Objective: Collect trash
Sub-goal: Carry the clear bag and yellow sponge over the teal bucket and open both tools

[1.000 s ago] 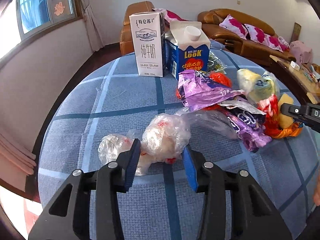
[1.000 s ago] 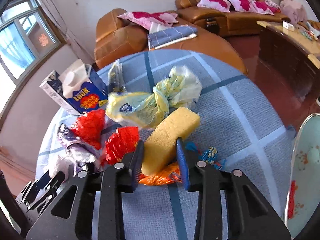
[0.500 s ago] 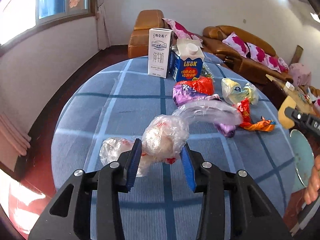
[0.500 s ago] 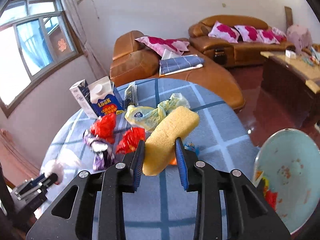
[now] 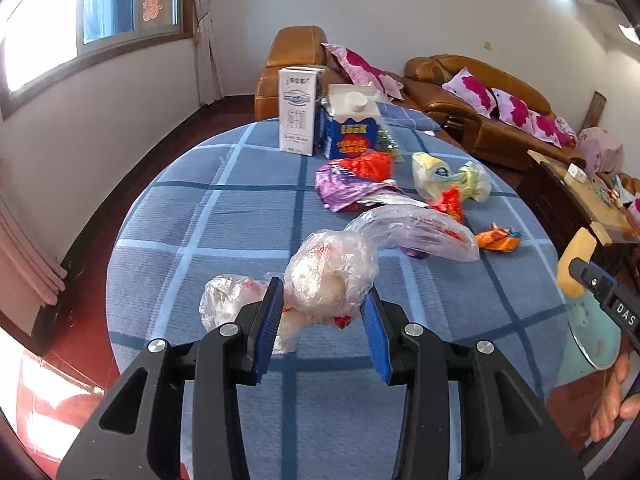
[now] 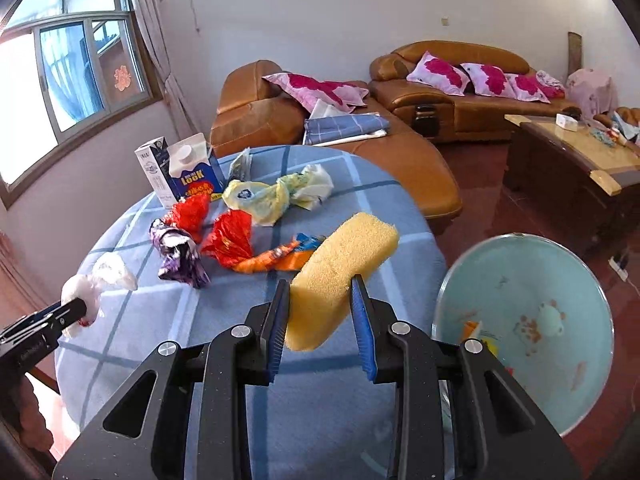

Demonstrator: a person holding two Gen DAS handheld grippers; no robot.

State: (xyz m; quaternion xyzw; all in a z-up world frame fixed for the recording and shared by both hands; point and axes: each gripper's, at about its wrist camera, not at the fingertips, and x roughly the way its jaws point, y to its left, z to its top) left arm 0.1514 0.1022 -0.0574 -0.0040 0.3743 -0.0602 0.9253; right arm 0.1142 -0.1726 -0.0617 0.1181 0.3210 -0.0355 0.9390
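Note:
My left gripper is shut on a crumpled clear plastic bag and holds it above the blue checked round table; its tail trails toward the wrappers. My right gripper is shut on a yellow sponge, lifted over the table's right edge beside a light blue basin that holds some scraps. On the table lie a purple wrapper, red wrappers, an orange wrapper and a yellow bag. The left gripper with its bag shows in the right wrist view.
Two milk cartons stand at the table's far edge. Brown sofas with pink pillows sit behind. A wooden coffee table is at the right. The floor is red-brown.
Both grippers have lifted and pulled back from the table with their loads. The sponge has moved right, toward the basin. The clear bag has risen off the tablecloth.

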